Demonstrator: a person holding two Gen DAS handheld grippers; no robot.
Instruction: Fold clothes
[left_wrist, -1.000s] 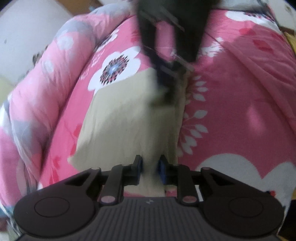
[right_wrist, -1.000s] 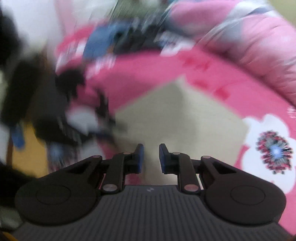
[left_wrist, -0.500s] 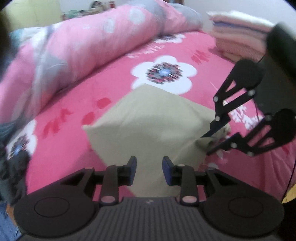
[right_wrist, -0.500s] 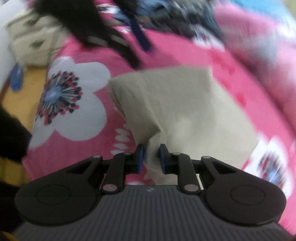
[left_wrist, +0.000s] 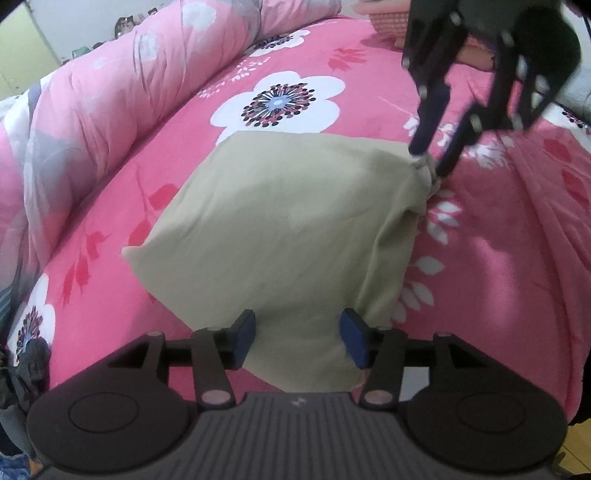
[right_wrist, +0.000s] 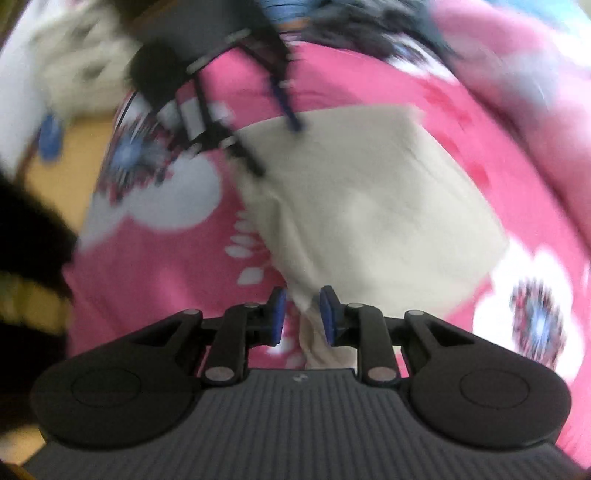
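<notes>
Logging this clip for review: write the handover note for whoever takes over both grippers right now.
Left gripper: jaws opening, pads clear of the beige garment that lies between them.
Right gripper: jaws nearly shut on a bunched corner of the garment, lifted slightly.
Garment: on the pink floral bedspread, already folded to a compact rectangle.
Left: release that corner, flatten, check whether another fold is needed.

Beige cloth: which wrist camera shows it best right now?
The left wrist view. The beige cloth appears sharp and almost whole on the pink bedspread, with the right gripper pinching its far corner. The right wrist view shows the same cloth blurred by motion, with a bunched edge between that gripper's pads.
</notes>
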